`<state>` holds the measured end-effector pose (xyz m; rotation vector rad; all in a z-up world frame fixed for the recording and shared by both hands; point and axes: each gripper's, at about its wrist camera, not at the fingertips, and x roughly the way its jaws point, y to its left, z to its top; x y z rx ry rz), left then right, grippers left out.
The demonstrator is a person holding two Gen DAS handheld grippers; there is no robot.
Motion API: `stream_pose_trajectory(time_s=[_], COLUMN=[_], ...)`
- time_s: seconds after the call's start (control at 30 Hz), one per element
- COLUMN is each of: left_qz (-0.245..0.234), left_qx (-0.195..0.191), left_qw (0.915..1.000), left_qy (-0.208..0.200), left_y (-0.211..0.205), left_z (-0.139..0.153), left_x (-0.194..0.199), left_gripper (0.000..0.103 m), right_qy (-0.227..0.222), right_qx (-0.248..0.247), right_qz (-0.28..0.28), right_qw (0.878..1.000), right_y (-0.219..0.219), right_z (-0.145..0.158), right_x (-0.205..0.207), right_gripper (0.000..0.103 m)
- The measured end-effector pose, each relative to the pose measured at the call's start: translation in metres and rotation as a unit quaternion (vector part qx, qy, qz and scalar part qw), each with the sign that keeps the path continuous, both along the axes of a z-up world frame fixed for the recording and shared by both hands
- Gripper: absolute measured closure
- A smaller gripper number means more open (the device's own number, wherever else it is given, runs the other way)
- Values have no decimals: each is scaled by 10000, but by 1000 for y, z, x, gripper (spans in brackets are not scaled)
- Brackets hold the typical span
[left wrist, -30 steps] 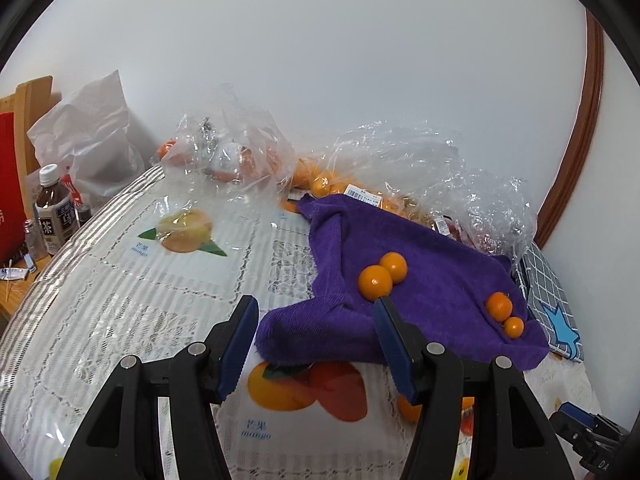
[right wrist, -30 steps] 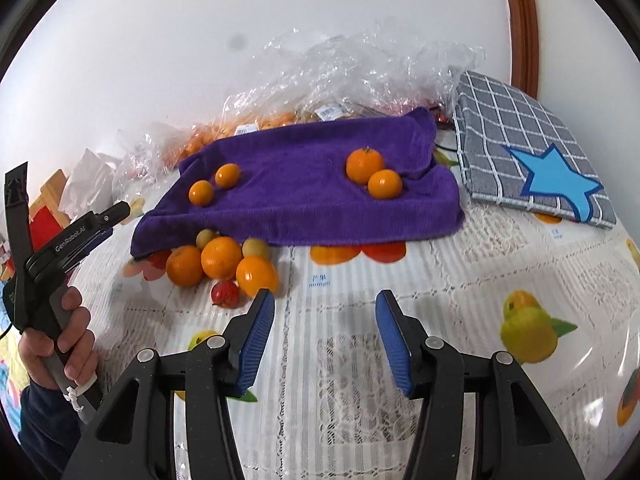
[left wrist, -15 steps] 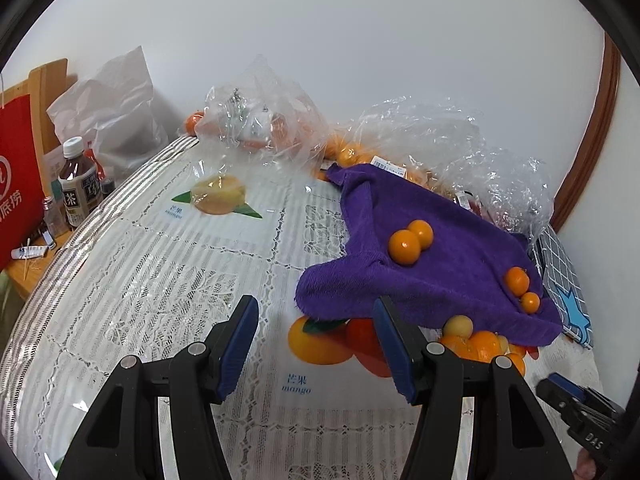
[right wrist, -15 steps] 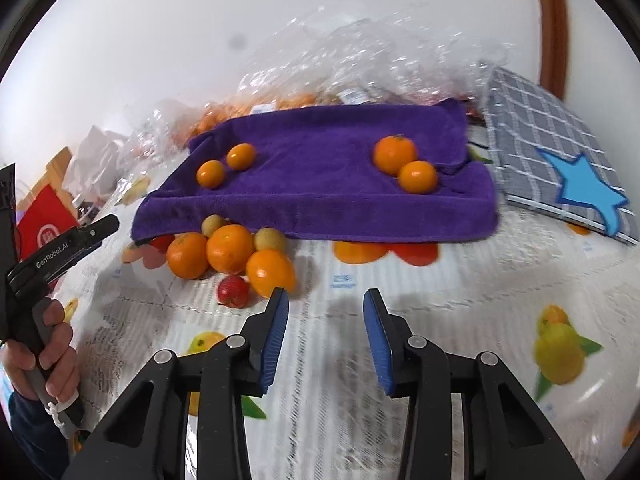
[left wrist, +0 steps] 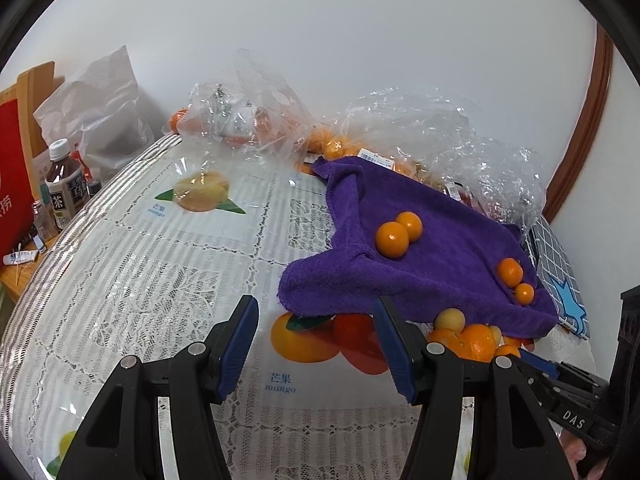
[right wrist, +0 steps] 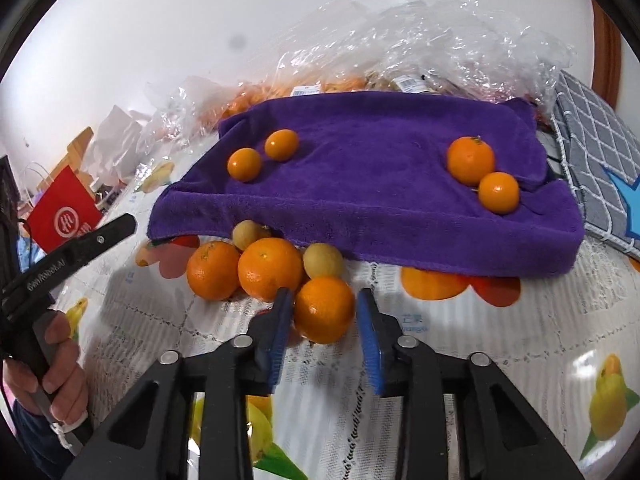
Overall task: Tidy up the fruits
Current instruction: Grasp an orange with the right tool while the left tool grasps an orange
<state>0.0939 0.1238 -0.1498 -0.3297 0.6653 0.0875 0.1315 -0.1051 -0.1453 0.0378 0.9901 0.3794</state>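
A purple towel (right wrist: 380, 168) lies on the table with two small oranges (right wrist: 262, 156) at its left and two (right wrist: 484, 176) at its right. In front of it lies a pile of loose fruit: oranges (right wrist: 244, 266) and pale yellow fruits (right wrist: 323, 260). My right gripper (right wrist: 325, 318) is open, its jaws either side of the nearest orange (right wrist: 324, 308), with a gap on the right. My left gripper (left wrist: 316, 340) is open and empty above the tablecloth, left of the towel (left wrist: 420, 256) and the pile (left wrist: 468, 334).
Clear plastic bags (left wrist: 420, 128) with more oranges lie behind the towel. A grey checked cloth with a blue star (right wrist: 596, 160) lies at the right. A bottle (left wrist: 66, 188), a white bag (left wrist: 100, 112) and a red bag (right wrist: 60, 212) stand off the table's left side.
My right gripper has moved forward to the fruit pile and narrowed, so the nearest orange now sits between its jaws. My left gripper has pulled back and swung left.
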Motion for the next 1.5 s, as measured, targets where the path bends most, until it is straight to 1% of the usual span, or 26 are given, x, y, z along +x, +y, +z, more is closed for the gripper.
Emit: stream_pose_trajectory(time_s=[0.07, 0.17, 0.27, 0.4, 0.53, 0.6, 0.73, 0.83, 0.9, 1.0, 1.03, 1.07, 1.1, 1.23, 1.27, 1.33, 1.4, 1.5], left_qz=[-47, -72, -178, -393, -758, -908, -1324, -1568, -1674, -1742, -1764, -1710, -1649, -1616, -1610, -1666, -1618, -1553], left_qx=[-7, -66, -105, -56, -130, -143, -226, -223, -258, -185, -85, 111, 221, 109, 82, -18, 3, -200], left_qw=[10000, 9999, 9997, 9991, 9968, 9955, 9907, 9870, 9850, 9835, 9829, 9832, 9836, 9843, 9844, 9841, 9853, 9872], left_qy=[11, 49, 125, 165, 222, 248, 228, 264, 314, 457, 514, 626, 692, 706, 700, 622, 550, 304], left_y=[-1, 0, -2, -9, -17, -21, -32, -47, -57, -71, -75, -80, -82, -81, -81, -81, -81, -72], left_z=[0, -2, -4, -5, -7, -7, -7, -6, -6, -9, -10, -12, -14, -15, -16, -16, -15, -11], left_x=[1, 2, 4, 6, 8, 9, 6, 6, 8, 17, 20, 24, 26, 31, 32, 33, 33, 25], left_gripper=[46, 46, 47, 46, 47, 47, 47, 47, 47, 46, 46, 46, 47, 48, 52, 64, 64, 64], right_qy=[-23, -42, 66, 228, 60, 7, -285, -247, -162, -309, -329, -317, -303, -219, -222, -253, -287, -294], right_qx=[-50, 13, -123, -116, -246, -273, -415, -436, -336, -236, -242, -226, -210, -95, -105, -131, -156, -90], right_qz=[-68, -205, -184, -105, -104, -127, -185, -254, -303, -386, -413, -444, -470, -561, -570, -571, -568, -583], right_qw=[10000, 9998, 9997, 9996, 9996, 9995, 9986, 9984, 9988, 9985, 9983, 9983, 9982, 9981, 9981, 9980, 9978, 9978], right_y=[-4, -23, -33, -34, -29, -33, -49, -62, -71, -80, -83, -85, -87, -93, -93, -91, -89, -92], right_z=[1, 7, 4, -5, -7, -5, 3, 0, -1, 4, 4, 4, 3, 1, 1, 2, 2, 3], right_x=[-1, -5, -7, -6, -8, -9, -15, -15, -15, -19, -20, -20, -20, -17, -17, -18, -19, -20], right_gripper=[71, 71, 70, 70, 70, 70, 70, 70, 70, 70, 70, 70, 70, 70, 70, 70, 70, 70])
